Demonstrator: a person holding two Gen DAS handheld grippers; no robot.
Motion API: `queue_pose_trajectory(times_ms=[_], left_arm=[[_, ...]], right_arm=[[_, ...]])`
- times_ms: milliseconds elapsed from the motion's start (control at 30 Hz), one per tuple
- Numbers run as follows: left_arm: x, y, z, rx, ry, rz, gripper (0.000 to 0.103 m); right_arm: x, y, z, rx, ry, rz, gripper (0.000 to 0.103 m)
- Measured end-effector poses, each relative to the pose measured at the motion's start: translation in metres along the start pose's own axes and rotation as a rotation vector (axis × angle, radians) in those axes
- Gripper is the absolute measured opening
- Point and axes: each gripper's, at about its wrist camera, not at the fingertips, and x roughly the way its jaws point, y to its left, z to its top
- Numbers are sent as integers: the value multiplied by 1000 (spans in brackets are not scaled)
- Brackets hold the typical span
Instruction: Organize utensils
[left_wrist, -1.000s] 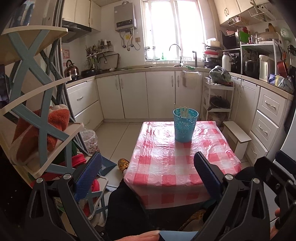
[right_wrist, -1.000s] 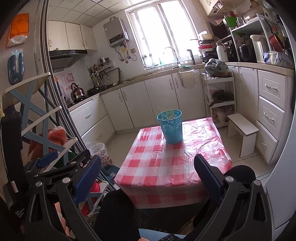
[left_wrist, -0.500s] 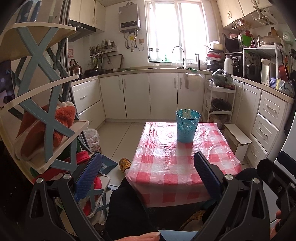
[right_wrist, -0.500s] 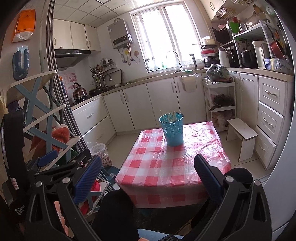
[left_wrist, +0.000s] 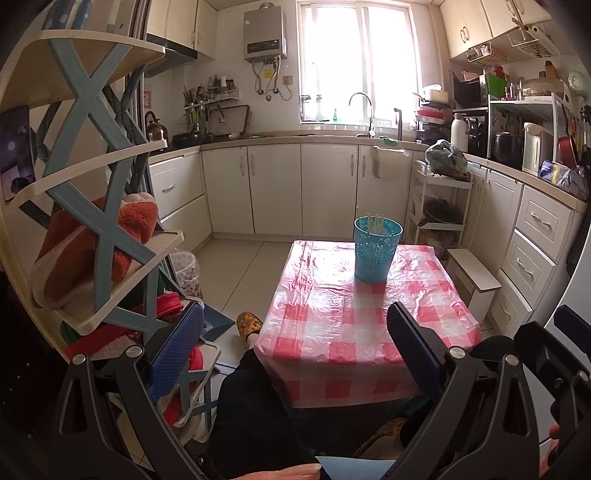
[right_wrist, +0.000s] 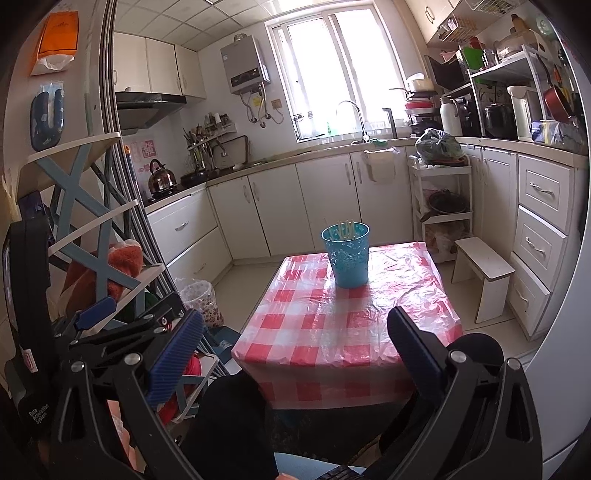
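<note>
Both the left gripper (left_wrist: 295, 343) and right gripper (right_wrist: 295, 343) are wide open and empty, well short of the blue utensil cup (left_wrist: 377, 249) standing upright toward the table's (left_wrist: 332, 354) far end; a careless reach could tip it.

Kettle (right_wrist: 161, 176) on stove, white stool (right_wrist: 484, 275) beside table, orange slippers (left_wrist: 110, 236) on rack (left_wrist: 110, 302)

Both grippers have black frames with silver screws and ribbed blue fingers (left_wrist: 176, 354); the person wears dark trousers (left_wrist: 255, 410).
</note>
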Motion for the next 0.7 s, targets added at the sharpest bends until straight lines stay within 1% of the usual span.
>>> queue_pose_trajectory(times_ms=[333,700], left_arm=[[-1,1,0,4,-2,-2,95],[-11,3,-2,-2,-25,-6,95]], right_arm=[[-1,3,-3,-3,4,0,96],[-6,6,-7,-15,-14,2,96]])
